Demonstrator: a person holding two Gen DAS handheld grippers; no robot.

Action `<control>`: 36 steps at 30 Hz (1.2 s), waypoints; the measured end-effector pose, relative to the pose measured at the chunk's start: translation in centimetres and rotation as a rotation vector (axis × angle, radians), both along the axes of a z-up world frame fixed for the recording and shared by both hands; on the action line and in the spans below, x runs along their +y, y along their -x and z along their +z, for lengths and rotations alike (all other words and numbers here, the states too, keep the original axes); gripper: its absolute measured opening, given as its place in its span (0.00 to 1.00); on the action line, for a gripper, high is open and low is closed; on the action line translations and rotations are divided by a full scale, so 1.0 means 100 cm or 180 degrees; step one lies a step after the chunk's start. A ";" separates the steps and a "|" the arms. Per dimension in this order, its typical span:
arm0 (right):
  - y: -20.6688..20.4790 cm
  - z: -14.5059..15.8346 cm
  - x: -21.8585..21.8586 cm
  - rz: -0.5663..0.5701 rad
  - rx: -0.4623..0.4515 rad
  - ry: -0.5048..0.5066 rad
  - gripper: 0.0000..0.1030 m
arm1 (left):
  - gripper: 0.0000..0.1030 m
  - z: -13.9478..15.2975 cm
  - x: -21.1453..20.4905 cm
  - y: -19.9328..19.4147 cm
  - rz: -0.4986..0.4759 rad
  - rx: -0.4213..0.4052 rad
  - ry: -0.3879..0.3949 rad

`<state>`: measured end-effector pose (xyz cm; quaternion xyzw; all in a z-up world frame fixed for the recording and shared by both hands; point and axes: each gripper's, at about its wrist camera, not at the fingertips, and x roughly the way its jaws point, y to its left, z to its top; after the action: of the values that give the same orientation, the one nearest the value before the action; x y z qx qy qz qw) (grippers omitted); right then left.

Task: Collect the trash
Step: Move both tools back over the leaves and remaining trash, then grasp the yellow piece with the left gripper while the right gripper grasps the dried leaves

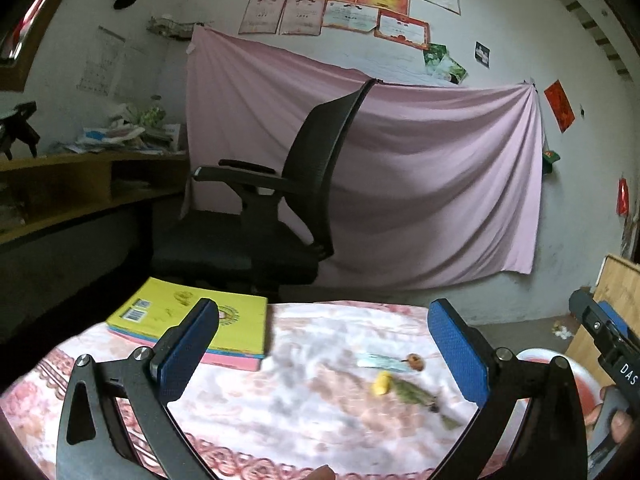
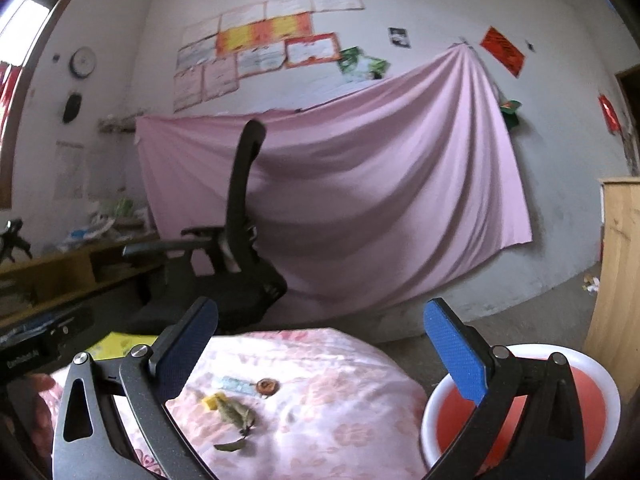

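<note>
Small trash lies on a pink flowered tablecloth [image 1: 280, 400]: a yellow scrap [image 1: 382, 383], a dried green leaf [image 1: 416, 394], a brown round piece [image 1: 415, 361] and a pale wrapper [image 1: 378, 361]. My left gripper [image 1: 324, 346] is open above the cloth with nothing between its blue pads. In the right wrist view the same yellow scrap [image 2: 211, 401], leaf [image 2: 236, 416], brown piece [image 2: 267, 386] and wrapper [image 2: 236, 385] lie left of centre. My right gripper [image 2: 322, 346] is open and empty. A white-rimmed red bin [image 2: 532, 412] sits under its right finger.
A yellow book [image 1: 192, 322] on a pink one lies at the table's far left. A black office chair [image 1: 280, 200] stands behind the table before a pink sheet [image 1: 420, 180]. A wooden desk [image 1: 60, 192] is at left, a wooden board [image 2: 620, 280] at right.
</note>
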<state>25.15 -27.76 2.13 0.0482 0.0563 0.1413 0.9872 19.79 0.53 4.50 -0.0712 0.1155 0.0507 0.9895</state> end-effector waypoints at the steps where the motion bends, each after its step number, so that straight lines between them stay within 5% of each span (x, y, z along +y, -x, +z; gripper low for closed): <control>1: -0.002 -0.001 0.005 0.0016 0.0025 0.0052 1.00 | 0.99 -0.002 0.002 0.000 0.0016 0.0004 -0.0040; 11: -0.024 -0.017 0.043 0.0178 0.0462 0.0482 1.00 | 0.99 -0.014 0.010 0.002 0.0100 -0.0114 -0.0358; 18: -0.041 -0.030 0.052 0.0379 0.0888 0.0549 0.98 | 0.99 -0.019 0.015 -0.005 0.0057 0.0006 -0.0280; 28: -0.064 -0.058 0.072 0.0728 0.1720 0.0734 0.75 | 0.98 -0.037 0.015 -0.038 -0.0193 0.0553 -0.0207; 36: -0.074 -0.076 0.097 0.0952 0.2071 0.1055 0.39 | 0.75 -0.055 0.004 -0.063 -0.0594 0.1030 -0.0200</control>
<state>32.51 -18.02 -5.52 -0.0784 0.3947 0.2498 0.8807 26.13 0.92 -1.00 -0.0202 0.2776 -0.0270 0.9601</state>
